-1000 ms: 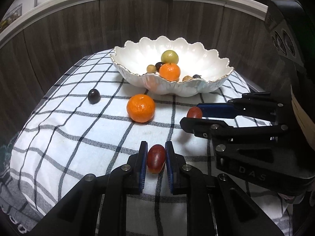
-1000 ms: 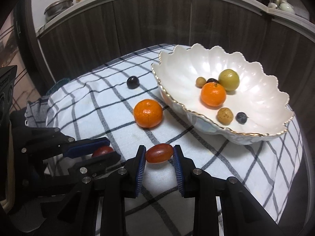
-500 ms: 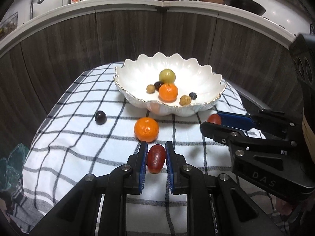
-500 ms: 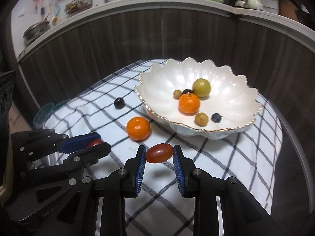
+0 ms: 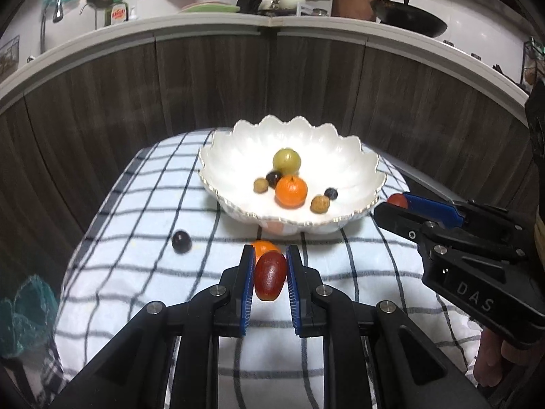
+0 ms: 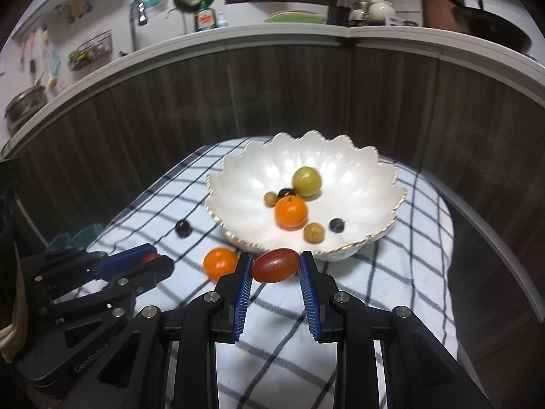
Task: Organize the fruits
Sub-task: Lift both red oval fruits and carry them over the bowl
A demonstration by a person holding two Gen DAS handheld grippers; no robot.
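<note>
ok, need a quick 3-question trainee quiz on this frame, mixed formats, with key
1. True or false: the left claw is empty.
2. Multiple choice: where does the loose orange lie? A) in the white bowl B) on the checked cloth, in front of the bowl C) on the kitchen counter
3. Fill in: besides that orange, one small ____ fruit lies on the cloth outside the bowl.

Key:
1. False. It is shut on a red oval fruit; the right claw grips another red oval fruit.
2. B
3. dark
</note>
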